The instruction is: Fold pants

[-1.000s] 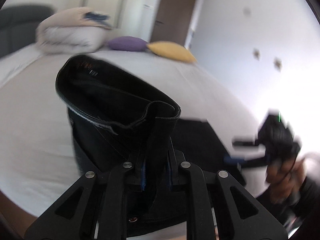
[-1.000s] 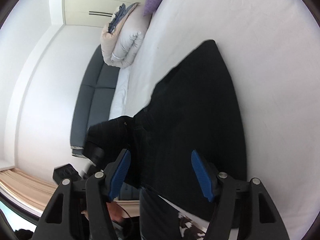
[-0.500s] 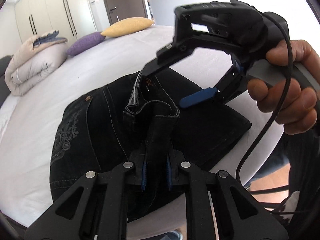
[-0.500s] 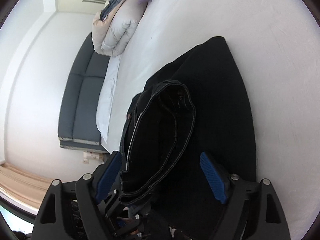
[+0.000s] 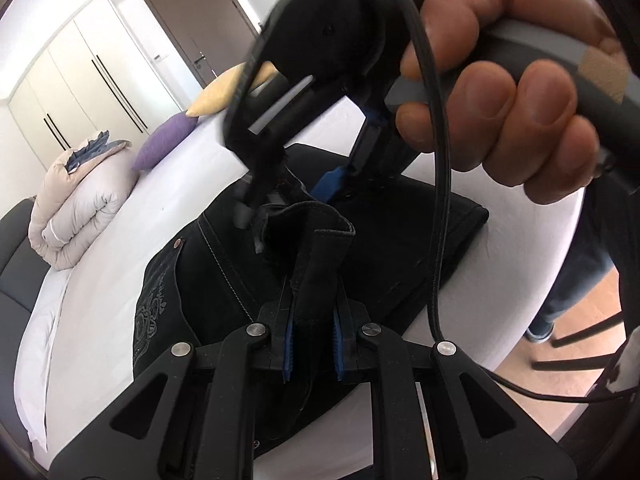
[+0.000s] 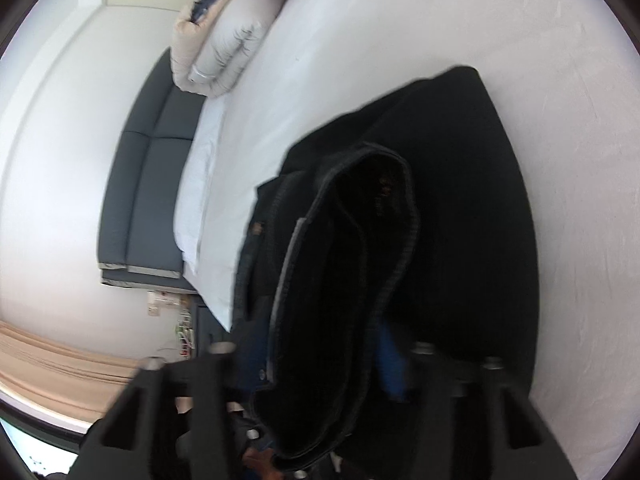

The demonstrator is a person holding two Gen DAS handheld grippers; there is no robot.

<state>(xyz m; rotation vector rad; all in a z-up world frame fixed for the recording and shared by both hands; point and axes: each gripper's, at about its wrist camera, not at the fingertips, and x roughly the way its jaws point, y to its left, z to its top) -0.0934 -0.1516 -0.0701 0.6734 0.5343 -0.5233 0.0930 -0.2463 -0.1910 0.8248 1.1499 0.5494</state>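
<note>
Here, your left wrist view gives you what the right one cannot: your right hand (image 5: 516, 92) wrapped round the grey handle, the right gripper (image 5: 288, 196) reaching down from the top of the frame, and behind them the white wardrobe doors (image 5: 84, 92), a brown door (image 5: 200, 28), and a yellow cushion (image 5: 224, 92) beside a purple cushion (image 5: 166, 142). The right wrist view instead shows you a dark grey sofa (image 6: 152, 184) along the wall beyond the bed, and a strip of pale wooden floor (image 6: 56, 364).

Both views share the white bed (image 5: 104, 288) and the rolled beige and white duvet (image 5: 76, 208) at its far end.

The black denim pants (image 5: 224, 280) lie partly folded near the bed's edge, a flat folded layer underneath and the waist end lifted over it. You can see pale topstitching, an embroidered back pocket and a copper rivet on the left side. The waistband stands open like a loop in the right wrist view.

Your left gripper (image 5: 312, 344) has its blue fingers (image 5: 289, 344) pinched tight on a raised fold of the waistband. Your right gripper's fingers have just been closing, with the waistband between them; the view is blurred, and I cannot tell whether the pads are pressing on the cloth.
</note>
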